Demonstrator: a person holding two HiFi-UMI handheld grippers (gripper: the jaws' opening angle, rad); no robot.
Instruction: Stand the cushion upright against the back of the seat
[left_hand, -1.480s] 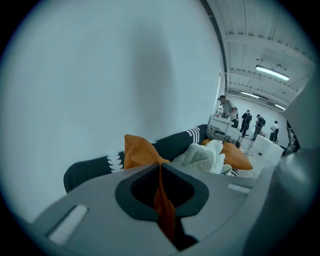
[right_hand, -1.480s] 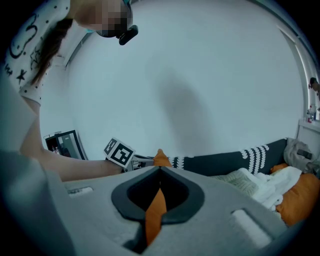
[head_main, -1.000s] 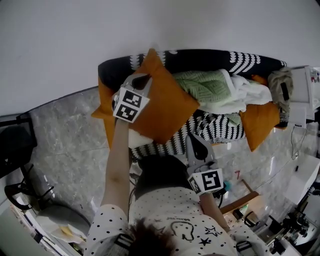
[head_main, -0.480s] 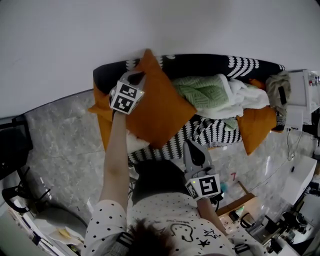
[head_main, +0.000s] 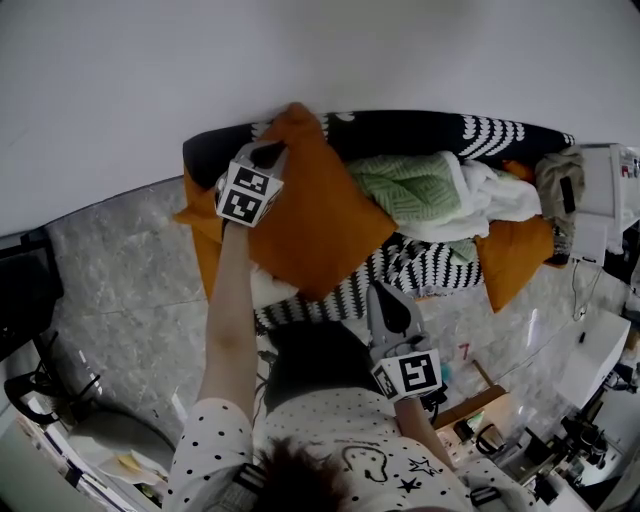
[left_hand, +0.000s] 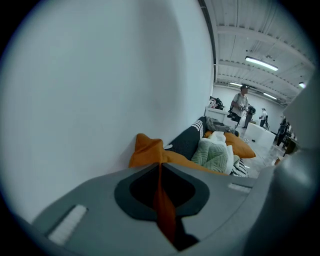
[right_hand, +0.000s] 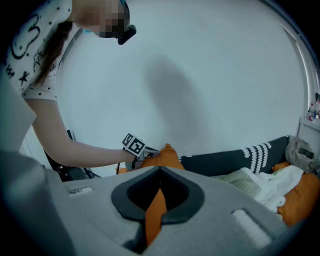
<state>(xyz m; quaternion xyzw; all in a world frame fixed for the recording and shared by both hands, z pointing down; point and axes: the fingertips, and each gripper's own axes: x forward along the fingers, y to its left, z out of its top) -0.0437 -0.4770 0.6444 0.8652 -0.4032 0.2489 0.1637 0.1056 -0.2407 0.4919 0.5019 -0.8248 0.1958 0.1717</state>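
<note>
Count: three orange cushions on the sofa: the cushion I'm handling, a left-end cushion half under it, and a right-end cushion. One green knit throw, one white blanket, two tongs.

The cushion: plain, square, set diamond-wise. Its top corner is up at the sofa back by the wall; its bottom corner is over the seat's front edge.

Left tongs pinch its upper left edge. The jaws have just been opening a touch, with fabric still between them. Right tongs closed, tips apart from the cushion over the striped seat; an orange sliver shows in the slit.

Versus a second ago: the cushion and left tongs sit nearer the sofa's left end and back
</note>
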